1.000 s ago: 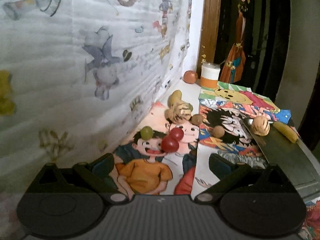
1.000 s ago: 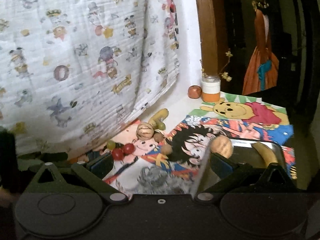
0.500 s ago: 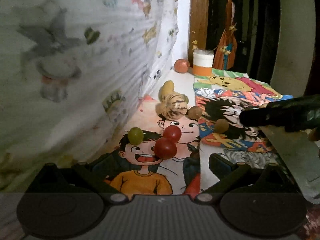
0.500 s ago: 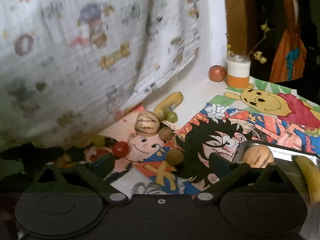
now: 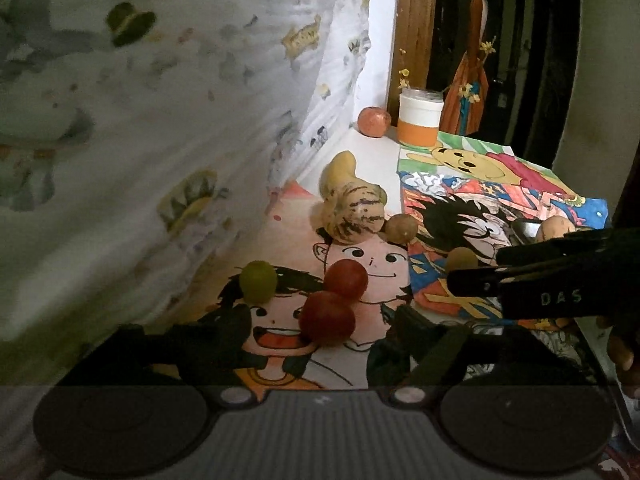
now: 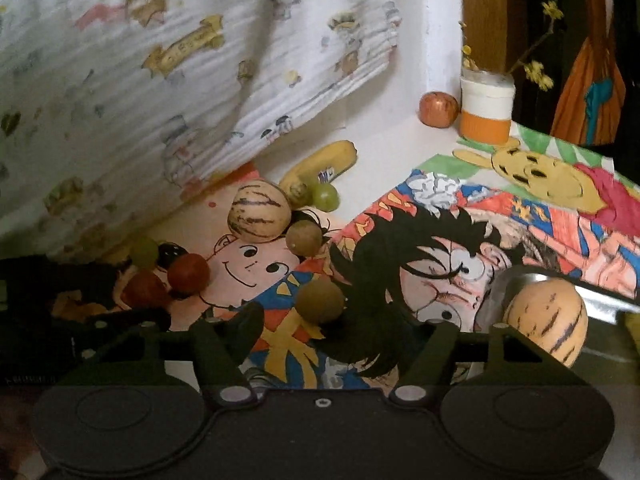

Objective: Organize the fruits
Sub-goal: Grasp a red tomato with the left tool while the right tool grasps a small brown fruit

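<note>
Left gripper closing in, jaws still apart around the near red cherry tomato, round, glossy, touching its twin on the cartoon poster. Right gripper narrowing too, straddling a dull brown longan (pads not pressing yet), striped melon in the steel tray alongside.
</note>
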### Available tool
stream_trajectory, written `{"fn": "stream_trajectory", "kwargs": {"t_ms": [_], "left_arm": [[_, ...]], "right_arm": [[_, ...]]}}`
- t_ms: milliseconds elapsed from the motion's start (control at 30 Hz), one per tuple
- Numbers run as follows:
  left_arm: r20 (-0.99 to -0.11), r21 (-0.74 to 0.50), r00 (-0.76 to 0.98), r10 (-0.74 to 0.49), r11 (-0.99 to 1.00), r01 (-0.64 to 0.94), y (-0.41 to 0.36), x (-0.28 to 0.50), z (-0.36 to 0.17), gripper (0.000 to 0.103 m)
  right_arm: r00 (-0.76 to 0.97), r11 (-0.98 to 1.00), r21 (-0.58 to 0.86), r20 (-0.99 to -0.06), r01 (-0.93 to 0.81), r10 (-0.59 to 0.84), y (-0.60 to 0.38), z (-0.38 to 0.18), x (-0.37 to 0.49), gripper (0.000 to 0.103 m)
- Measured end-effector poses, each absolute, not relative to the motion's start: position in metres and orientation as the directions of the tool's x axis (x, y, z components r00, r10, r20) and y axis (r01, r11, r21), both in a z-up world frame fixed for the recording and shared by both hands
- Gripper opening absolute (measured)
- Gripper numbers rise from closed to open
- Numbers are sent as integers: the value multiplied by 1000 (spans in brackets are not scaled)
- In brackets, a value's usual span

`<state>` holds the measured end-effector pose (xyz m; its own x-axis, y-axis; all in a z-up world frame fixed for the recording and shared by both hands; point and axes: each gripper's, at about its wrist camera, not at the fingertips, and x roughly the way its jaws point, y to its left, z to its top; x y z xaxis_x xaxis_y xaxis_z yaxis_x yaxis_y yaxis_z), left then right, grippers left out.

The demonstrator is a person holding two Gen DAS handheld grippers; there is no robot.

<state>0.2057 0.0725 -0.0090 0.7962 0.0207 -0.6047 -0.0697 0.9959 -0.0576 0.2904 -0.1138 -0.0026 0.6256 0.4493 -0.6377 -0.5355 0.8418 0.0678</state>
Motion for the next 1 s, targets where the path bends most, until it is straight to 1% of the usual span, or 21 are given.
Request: {"fn": "stream_trajectory", "kwargs": {"t_ms": [67, 100, 133, 300, 367, 433, 533, 700, 733, 833, 967, 1000], "left_arm": [[-606, -61, 795, 16, 996, -66, 72, 208, -10, 77], [-608, -62, 794, 14, 996, -65, 72, 209, -10, 73], [-610, -65, 792, 11, 996, -63, 72, 210, -10, 69], [-623, -77, 782, 5, 995, -68, 72, 213, -13, 61], [-627, -80, 779, 13, 994, -80, 71, 214, -14, 59], [-628, -80, 778, 17, 993, -87, 70, 216, -13, 54], [-633, -84, 774, 23, 992, -98, 70, 218, -13, 51], [-637, -82, 770, 35, 990, -112, 67, 218, -13, 50], [-637, -81, 770, 36, 990, -114, 66, 218, -13, 49], [-638, -77, 768, 45, 990, -121, 64, 217, -13, 42], [-639, -75, 767, 54, 988, -132, 63, 217, -13, 39], [-640, -70, 766, 60, 988, -135, 62, 218, -13, 38]], "right_arm": [[630, 835, 46, -635, -548, 448, -111, -4, 290, 62], [630, 833, 41, -633, -552, 449, -110, -4, 290, 60], [630, 831, 39, -633, -554, 450, -110, -4, 290, 59], [625, 829, 39, -638, -557, 450, -107, -7, 293, 59], [620, 828, 43, -641, -560, 453, -106, -8, 294, 57], [617, 826, 46, -642, -562, 456, -105, -10, 295, 54], [620, 830, 52, -639, -556, 455, -105, -11, 296, 53], [623, 833, 63, -633, -550, 459, -108, -12, 297, 45], [623, 833, 65, -633, -549, 460, -108, -12, 297, 43], [622, 832, 73, -629, -550, 466, -109, -12, 297, 40], [614, 826, 90, -625, -557, 482, -110, -13, 298, 39], [612, 824, 93, -625, -559, 485, -110, -13, 298, 38]]}}
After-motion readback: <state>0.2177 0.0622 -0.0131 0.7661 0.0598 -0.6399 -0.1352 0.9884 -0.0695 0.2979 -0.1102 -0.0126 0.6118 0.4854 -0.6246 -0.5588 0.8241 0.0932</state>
